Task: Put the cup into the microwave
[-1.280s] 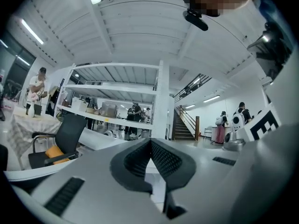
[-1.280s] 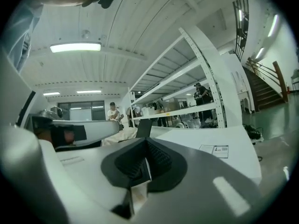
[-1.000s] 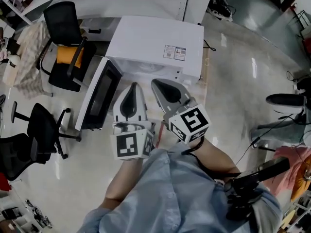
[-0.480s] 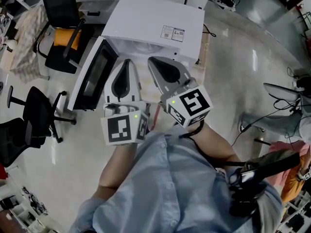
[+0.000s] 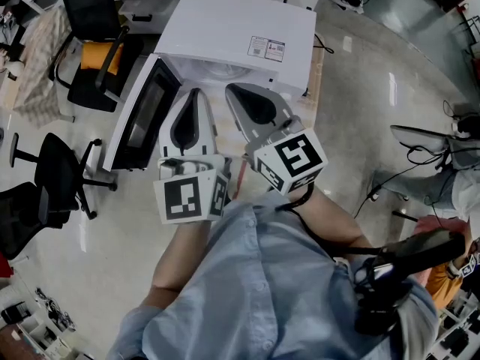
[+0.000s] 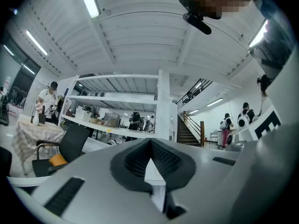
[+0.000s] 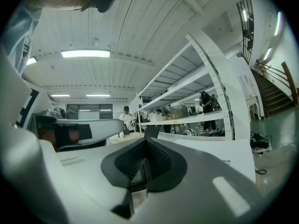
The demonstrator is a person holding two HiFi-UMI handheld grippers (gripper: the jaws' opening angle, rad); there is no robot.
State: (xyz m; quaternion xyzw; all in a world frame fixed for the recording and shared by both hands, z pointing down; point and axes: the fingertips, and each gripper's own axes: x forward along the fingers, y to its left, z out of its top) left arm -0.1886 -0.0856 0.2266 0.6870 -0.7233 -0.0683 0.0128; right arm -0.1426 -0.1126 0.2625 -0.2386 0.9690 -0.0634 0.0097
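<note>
Our left gripper (image 6: 150,143) and right gripper (image 7: 145,143) are both pinched shut on nothing, side by side facing the microwave (image 5: 225,32), door (image 5: 142,118) swung open leftward. Can't tell where the cup is.

The white box-shaped microwave (image 5: 232,28) ahead of your left gripper (image 5: 193,94) and right gripper (image 5: 232,88) now sits higher in the head view; your pale blue shirt (image 5: 262,291) behind them fills more.

Bright ceiling strip lights (image 6: 88,1) — floor glare, fisheye edges — sharp
</note>
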